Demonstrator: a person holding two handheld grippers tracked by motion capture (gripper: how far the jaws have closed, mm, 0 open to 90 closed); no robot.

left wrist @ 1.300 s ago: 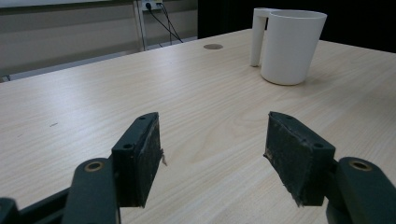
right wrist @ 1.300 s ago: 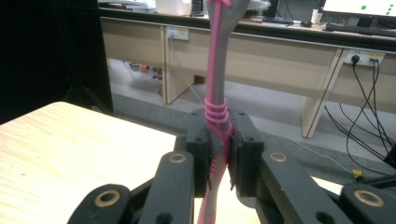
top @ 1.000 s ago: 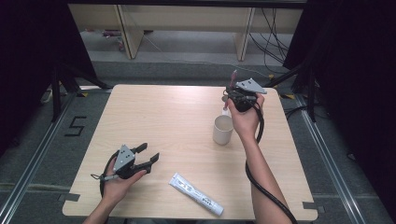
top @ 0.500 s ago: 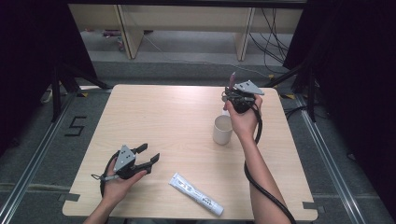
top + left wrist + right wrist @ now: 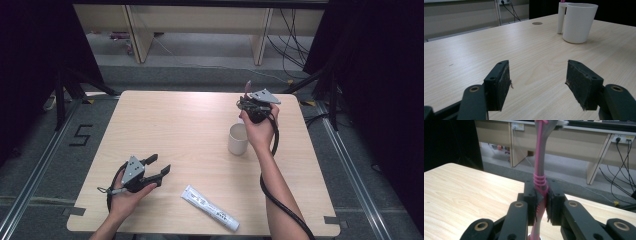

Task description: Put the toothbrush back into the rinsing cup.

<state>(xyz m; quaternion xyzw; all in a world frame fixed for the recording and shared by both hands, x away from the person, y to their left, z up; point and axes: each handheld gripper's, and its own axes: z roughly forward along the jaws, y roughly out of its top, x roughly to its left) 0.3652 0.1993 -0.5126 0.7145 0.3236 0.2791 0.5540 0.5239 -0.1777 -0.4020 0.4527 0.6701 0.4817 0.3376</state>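
We observe the right gripper clamped on a pink toothbrush held upright just above the white mug, while the left gripper, jaws apart, rests well away from that mug.

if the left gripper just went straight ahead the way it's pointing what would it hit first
Probably the white mug. The left gripper, jaws open and empty, points across bare table with the mug ahead and slightly right of its line; it might slip past on the left.
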